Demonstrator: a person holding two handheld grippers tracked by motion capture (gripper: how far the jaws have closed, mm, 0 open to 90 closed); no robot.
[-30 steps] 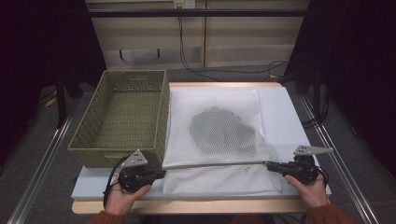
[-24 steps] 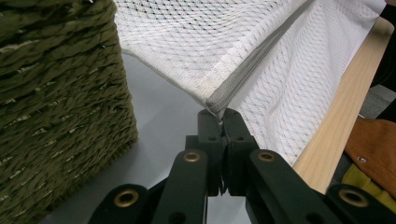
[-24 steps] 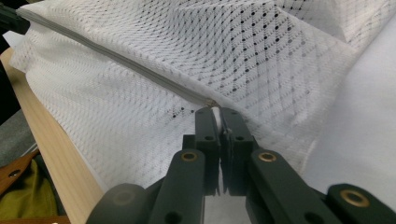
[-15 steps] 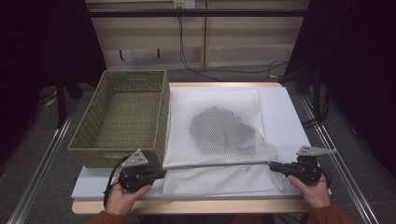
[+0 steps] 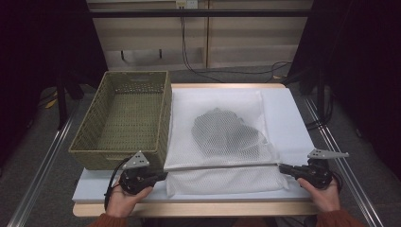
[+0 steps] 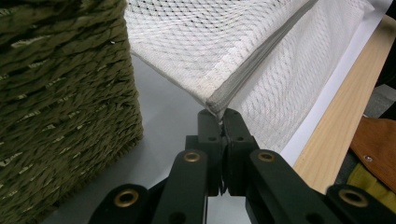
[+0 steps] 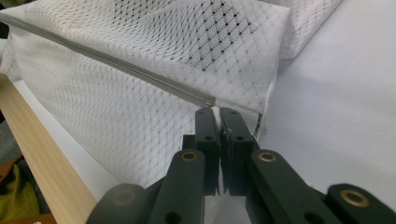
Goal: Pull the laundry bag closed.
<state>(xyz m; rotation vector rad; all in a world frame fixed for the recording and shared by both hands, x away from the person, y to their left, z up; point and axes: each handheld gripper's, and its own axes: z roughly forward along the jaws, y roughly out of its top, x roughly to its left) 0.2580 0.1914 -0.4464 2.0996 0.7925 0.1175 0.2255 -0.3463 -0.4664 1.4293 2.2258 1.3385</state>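
Basket (image 5: 124,120) at 9 o'clock on table (image 5: 293,118), long axis 12-to-6, mouth up. Left gripper (image 5: 163,176) at 7 o'clock, jaws clenched on left end of mesh bag (image 5: 222,137), at zipper (image 5: 222,166) corner (image 6: 215,103). Bag at centre, flat, dark bundle (image 5: 226,132) inside; zipper edge runs 9-to-3 along near side, taut between grippers. Right gripper (image 5: 283,169) at 5 o'clock, jaws pinched on bag's right zipper end (image 7: 212,108).
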